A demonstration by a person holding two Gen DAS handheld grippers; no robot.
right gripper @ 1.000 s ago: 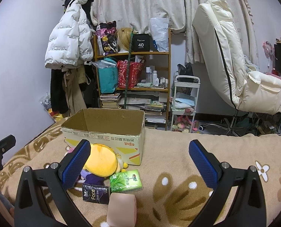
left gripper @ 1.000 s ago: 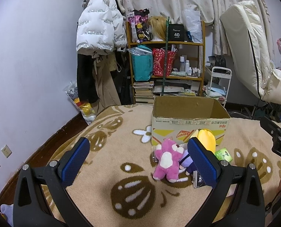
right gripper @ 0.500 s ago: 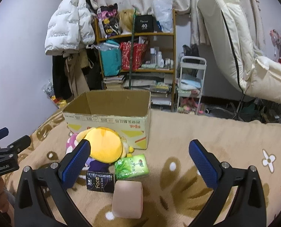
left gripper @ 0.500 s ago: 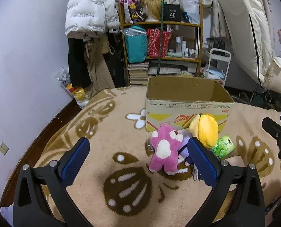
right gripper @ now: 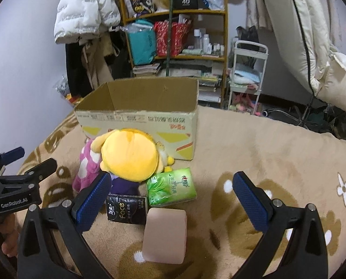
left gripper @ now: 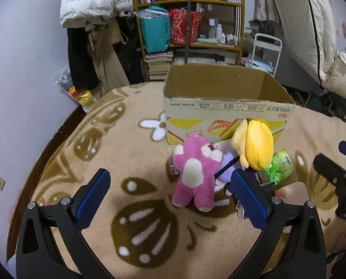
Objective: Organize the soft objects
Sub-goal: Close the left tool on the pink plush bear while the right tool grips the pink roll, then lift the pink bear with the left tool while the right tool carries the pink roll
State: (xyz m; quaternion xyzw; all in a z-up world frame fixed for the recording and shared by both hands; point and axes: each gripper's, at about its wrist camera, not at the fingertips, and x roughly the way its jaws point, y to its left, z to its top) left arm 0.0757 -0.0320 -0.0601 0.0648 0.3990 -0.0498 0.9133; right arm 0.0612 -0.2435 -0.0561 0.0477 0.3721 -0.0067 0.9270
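Note:
A pink plush bear lies on the beige rug in front of an open cardboard box. Beside it rest a yellow plush and a small purple toy. My left gripper is open just short of the bear, holding nothing. In the right wrist view the yellow plush leans against the box, with a green tissue pack, a black tissue pack and a pink foam block nearer me. My right gripper stands open above those, holding nothing.
A wooden shelf crammed with bags and bottles stands behind the box, with coats hanging to its left. A white cart and a cream recliner are at the right. The rug lies bare right of the box.
Both grippers have tilted down and moved closer to the toys and box, which now sit larger and lower in view. Nothing has been grasped.

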